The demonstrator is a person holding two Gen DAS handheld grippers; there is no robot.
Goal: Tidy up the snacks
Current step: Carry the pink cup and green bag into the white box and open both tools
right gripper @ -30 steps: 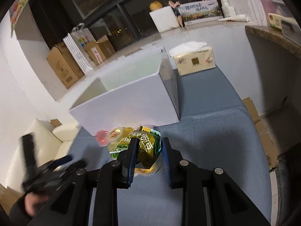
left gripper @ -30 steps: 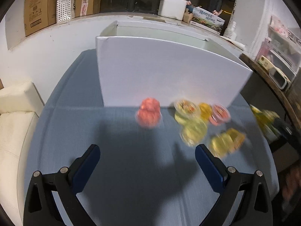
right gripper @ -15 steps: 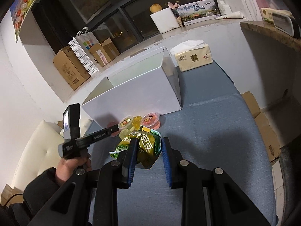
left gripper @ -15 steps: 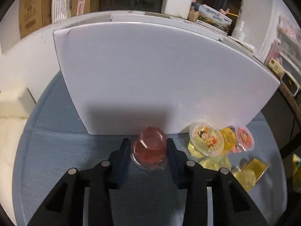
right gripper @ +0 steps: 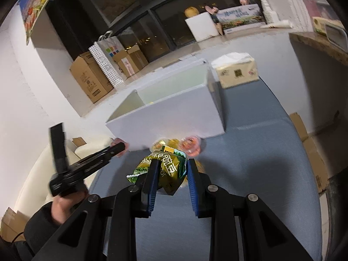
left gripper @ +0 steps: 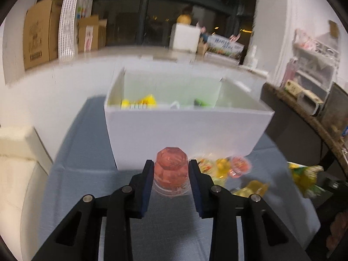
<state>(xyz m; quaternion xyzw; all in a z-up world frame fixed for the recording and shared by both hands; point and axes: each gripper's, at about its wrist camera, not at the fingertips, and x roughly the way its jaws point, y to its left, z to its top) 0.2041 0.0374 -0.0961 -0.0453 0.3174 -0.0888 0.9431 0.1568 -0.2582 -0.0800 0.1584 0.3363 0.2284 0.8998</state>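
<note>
In the left wrist view my left gripper holds a red jelly cup upside down, the jaws still closing with both pads on its sides. It hangs above the blue tablecloth, in front of the white box. Several yellow and pink jelly cups lie at the box's foot. In the right wrist view my right gripper is shut on a green snack packet, just short of the jelly cups and the white box. The left gripper shows there at the left, held by a hand.
Inside the box lie a yellow packet and a green one. A tissue box stands behind the box's right end. A cream sofa borders the table's left, a dark counter its right. Cardboard boxes line the window ledge.
The left gripper went from wide open to shut on the red jelly cup, then rose with it, so the box's inside now shows. The right gripper kept still with its packet.
</note>
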